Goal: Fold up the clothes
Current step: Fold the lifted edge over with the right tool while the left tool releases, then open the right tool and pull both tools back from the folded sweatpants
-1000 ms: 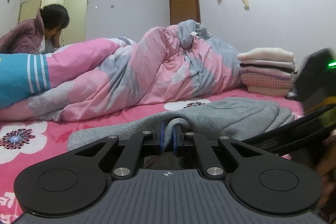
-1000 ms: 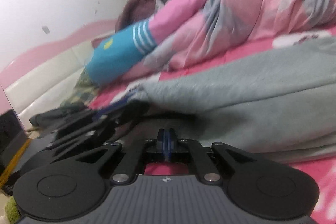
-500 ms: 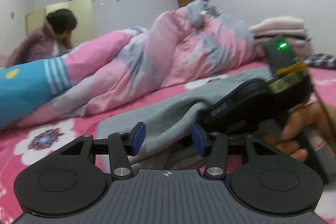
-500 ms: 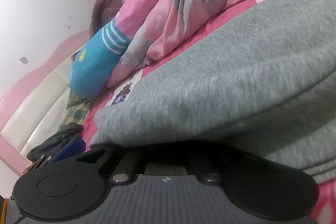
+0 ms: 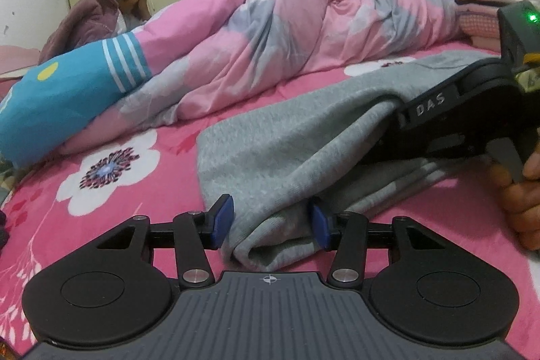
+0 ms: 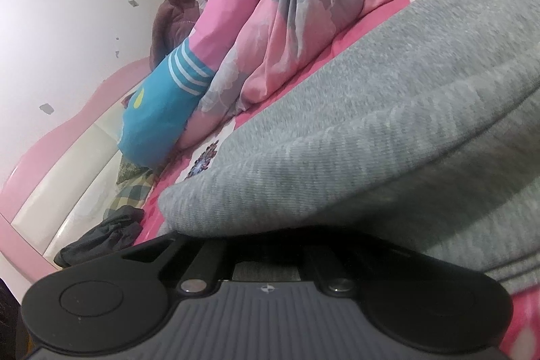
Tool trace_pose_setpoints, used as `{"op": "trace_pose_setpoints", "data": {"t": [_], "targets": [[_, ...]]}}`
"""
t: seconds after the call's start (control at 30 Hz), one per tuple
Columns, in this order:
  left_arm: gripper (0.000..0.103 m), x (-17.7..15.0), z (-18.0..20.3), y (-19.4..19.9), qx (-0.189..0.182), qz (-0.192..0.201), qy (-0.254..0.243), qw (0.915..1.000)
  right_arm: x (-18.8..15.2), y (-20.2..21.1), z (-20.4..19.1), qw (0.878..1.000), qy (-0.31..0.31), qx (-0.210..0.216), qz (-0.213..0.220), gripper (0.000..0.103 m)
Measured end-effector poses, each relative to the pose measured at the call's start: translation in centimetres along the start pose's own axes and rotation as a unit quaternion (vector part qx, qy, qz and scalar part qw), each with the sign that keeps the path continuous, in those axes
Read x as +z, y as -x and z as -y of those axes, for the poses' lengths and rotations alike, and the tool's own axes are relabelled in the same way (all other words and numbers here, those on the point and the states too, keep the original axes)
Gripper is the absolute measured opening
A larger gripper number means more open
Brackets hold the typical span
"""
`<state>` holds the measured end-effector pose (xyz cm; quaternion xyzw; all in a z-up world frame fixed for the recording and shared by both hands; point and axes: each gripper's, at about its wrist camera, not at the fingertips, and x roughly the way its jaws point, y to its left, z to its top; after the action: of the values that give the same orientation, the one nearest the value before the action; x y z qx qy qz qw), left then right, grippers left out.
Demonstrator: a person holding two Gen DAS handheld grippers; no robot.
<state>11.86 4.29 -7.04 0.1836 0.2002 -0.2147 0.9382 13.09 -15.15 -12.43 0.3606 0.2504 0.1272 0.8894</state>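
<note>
Left tongs [image 5: 268, 226]: released, pads apart, folded edge of sweater [image 5: 287, 150] between them.
Right tongs [image 6: 266, 245]: clenched, tips buried under sweater.
Bed [image 5: 111, 208]: pink floral sheet.

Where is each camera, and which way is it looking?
Left wrist view: sits on the left gripper, low over the pink bed sheet, looking along open blue pads that flank a fold of the grey sweater; the right gripper and a hand show at the right.
Right wrist view: sits on the right gripper, tilted, facing the sweater at close range; its fingertips are hidden under the cloth.
Both share the sweater, the pink quilt and a seated person.
</note>
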Motion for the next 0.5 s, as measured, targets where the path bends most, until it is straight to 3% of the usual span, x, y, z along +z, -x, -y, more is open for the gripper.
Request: {"op": "trace_pose_setpoints", "data": {"t": [0.13,0.33,0.5], "targets": [[0.052,0.0,-1.0,-0.3,0.031,-0.009,0.034,0.9989,0.0,0.1,0.2,1.000,-0.003,0.006,0.005,0.000],[0.054,0.0,-1.6,-0.5,0.035,-0.020,0.049,0.9980,0.2,0.9,-0.1,1.000,0.002,0.002,-0.007,0.000],[0.054,-0.1,-2.2,-0.5,0.026,-0.025,0.066,0.9972,-0.3,5.9,-4.0,0.991,0.127,0.003,-0.035,0.002]]}}
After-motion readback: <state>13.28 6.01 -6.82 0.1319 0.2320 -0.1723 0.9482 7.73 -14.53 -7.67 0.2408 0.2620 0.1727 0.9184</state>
